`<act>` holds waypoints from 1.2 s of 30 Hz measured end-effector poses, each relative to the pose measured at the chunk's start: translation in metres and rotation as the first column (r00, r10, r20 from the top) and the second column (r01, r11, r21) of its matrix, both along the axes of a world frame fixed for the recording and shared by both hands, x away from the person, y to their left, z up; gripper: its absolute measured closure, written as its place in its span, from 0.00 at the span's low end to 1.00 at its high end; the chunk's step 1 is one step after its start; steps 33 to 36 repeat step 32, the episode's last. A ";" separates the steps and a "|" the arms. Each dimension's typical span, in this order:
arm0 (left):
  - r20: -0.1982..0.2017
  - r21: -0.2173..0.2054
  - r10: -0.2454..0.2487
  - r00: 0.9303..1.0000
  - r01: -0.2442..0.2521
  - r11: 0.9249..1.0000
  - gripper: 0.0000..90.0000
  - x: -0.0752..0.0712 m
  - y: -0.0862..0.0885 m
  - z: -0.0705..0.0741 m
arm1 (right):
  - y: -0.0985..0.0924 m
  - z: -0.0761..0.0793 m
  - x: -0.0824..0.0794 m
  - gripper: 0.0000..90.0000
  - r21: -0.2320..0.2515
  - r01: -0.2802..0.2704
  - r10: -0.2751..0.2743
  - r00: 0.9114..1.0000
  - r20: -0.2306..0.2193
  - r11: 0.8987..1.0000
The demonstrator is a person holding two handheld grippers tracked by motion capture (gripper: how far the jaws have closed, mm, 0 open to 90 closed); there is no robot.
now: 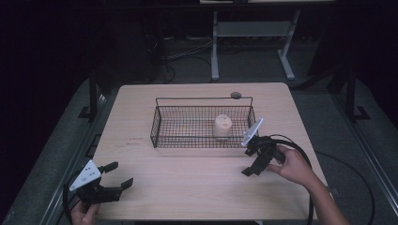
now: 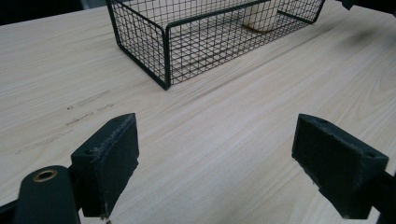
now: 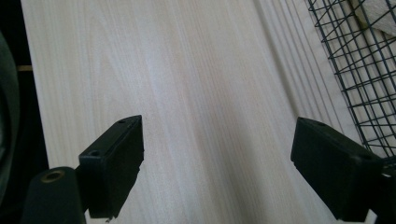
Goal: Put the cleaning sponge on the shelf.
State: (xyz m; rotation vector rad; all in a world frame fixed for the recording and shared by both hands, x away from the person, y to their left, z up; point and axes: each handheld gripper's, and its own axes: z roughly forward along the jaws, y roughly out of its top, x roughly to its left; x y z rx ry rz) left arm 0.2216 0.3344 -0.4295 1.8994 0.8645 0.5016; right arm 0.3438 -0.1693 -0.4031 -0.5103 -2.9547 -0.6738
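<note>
Toward the desk's [image 1: 141, 187] far edge a wire basket [image 1: 159, 126] w/ a pale cup [image 1: 223, 126] inside is sitting, while left gripper [image 1: 117, 174] at near-left corner & right gripper [image 1: 248, 161] just beside basket's right end are both hanging released over bare wood.

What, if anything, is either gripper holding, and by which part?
Nothing is held. The left gripper and the right gripper both have their fingers apart over bare table; the pale cylinder sits untouched in the wire basket.
</note>
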 end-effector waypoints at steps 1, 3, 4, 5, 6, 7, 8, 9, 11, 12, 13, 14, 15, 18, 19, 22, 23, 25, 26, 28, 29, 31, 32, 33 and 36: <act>0.000 0.000 0.001 1.000 -0.001 1.000 0.16 0.000 0.000 0.000 | -0.001 -0.001 -0.001 0.18 0.006 -0.003 0.003 1.000 0.000 1.000; 0.000 0.000 0.000 1.000 0.000 1.000 0.16 0.000 0.000 0.000 | -0.002 -0.003 -0.004 0.18 0.008 -0.002 0.002 1.000 0.003 1.000; 0.000 0.000 0.000 1.000 0.000 1.000 0.16 0.000 0.000 0.000 | -0.003 -0.004 -0.005 0.18 0.010 0.001 -0.001 1.000 -0.001 1.000; 0.000 0.000 0.000 1.000 0.000 1.000 0.16 0.000 0.000 0.000 | -0.004 -0.005 -0.006 0.18 0.010 0.003 -0.003 1.000 -0.002 1.000; -0.001 0.000 0.001 1.000 -0.001 1.000 0.16 0.000 0.000 0.000 | -0.004 -0.006 -0.006 0.18 0.003 0.002 -0.002 1.000 -0.006 1.000; -0.001 0.000 0.000 1.000 0.000 1.000 0.16 0.000 0.000 0.000 | -0.005 -0.007 -0.008 0.18 0.005 0.008 -0.008 1.000 -0.003 1.000; -0.002 -0.001 0.000 1.000 0.000 1.000 0.16 0.000 0.000 0.000 | -0.006 -0.008 -0.009 0.18 0.010 0.009 -0.009 1.000 -0.005 1.000; -0.002 -0.003 0.001 1.000 -0.001 1.000 0.16 0.000 0.000 0.000 | -0.007 -0.009 -0.010 0.18 0.011 0.008 -0.008 1.000 -0.006 1.000; -0.002 -0.001 -0.001 1.000 0.001 1.000 0.16 0.000 -0.001 0.000 | -0.009 -0.011 -0.011 0.18 0.015 0.011 -0.011 1.000 -0.007 1.000; 0.000 -0.001 0.000 1.000 0.000 1.000 0.16 0.000 -0.001 0.000 | -0.010 -0.012 -0.012 0.18 0.016 0.013 -0.013 1.000 -0.006 1.000; 0.000 -0.001 -0.001 1.000 0.001 1.000 0.16 0.000 -0.001 0.000 | -0.010 -0.013 -0.013 0.18 0.010 0.012 -0.012 1.000 -0.006 1.000; 0.000 -0.002 -0.001 1.000 0.001 1.000 0.16 0.000 -0.001 0.000 | -0.011 -0.013 -0.014 0.18 0.010 0.015 -0.015 1.000 -0.005 1.000; -0.002 -0.001 -0.001 1.000 0.001 1.000 0.16 0.000 -0.001 0.000 | -0.012 -0.013 -0.015 0.18 0.018 0.015 -0.015 1.000 -0.002 1.000; -0.002 0.000 -0.004 1.000 0.004 1.000 0.16 0.000 -0.001 0.000 | -0.014 -0.014 -0.019 0.18 0.025 0.016 -0.017 1.000 0.004 1.000; -0.003 0.000 -0.004 1.000 0.004 1.000 0.16 0.000 -0.002 0.000 | -0.015 -0.014 -0.020 0.18 0.027 0.018 -0.018 1.000 0.006 0.999; -0.003 0.001 -0.006 1.000 0.006 1.000 0.16 -0.001 -0.002 0.000 | -0.018 -0.015 -0.024 0.18 0.031 0.025 -0.025 1.000 0.009 0.999; -0.001 0.000 -0.005 1.000 0.005 1.000 0.16 -0.001 -0.002 0.000 | -0.018 -0.015 -0.024 0.18 0.032 0.025 -0.025 1.000 0.011 0.999; -0.001 0.001 -0.005 1.000 0.005 1.000 0.16 -0.001 -0.002 0.000 | -0.020 -0.016 -0.027 0.18 0.035 0.028 -0.028 1.000 0.009 0.999; -0.001 -0.001 -0.003 1.000 0.003 1.000 0.16 -0.001 -0.002 0.000 | -0.020 -0.016 -0.028 0.18 0.034 0.031 -0.031 0.999 0.010 0.999; -0.001 -0.003 -0.002 1.000 0.002 1.000 0.16 -0.001 -0.001 0.000 | -0.021 -0.016 -0.030 0.18 0.038 0.024 -0.024 1.000 0.014 0.999; -0.003 -0.004 -0.003 1.000 0.003 1.000 0.16 0.000 -0.001 0.000 | -0.021 -0.016 -0.030 0.18 0.041 0.023 -0.024 1.000 0.019 0.999; -0.004 0.002 -0.001 1.000 0.001 1.000 0.16 0.000 -0.001 0.000 | -0.022 -0.016 -0.031 0.18 0.044 0.025 -0.026 1.000 0.016 0.999; -0.003 0.002 -0.001 1.000 0.001 1.000 0.16 0.001 -0.002 0.000 | -0.022 -0.016 -0.031 0.18 0.046 0.025 -0.025 1.000 0.018 0.999; -0.003 0.002 -0.001 1.000 0.001 1.000 0.16 0.001 -0.002 0.000 | -0.022 -0.016 -0.031 0.18 0.046 0.025 -0.025 1.000 0.018 0.999; -0.003 0.002 -0.001 1.000 0.001 1.000 0.16 0.001 -0.002 0.000 | -0.022 -0.016 -0.031 0.18 0.046 0.025 -0.025 1.000 0.018 0.999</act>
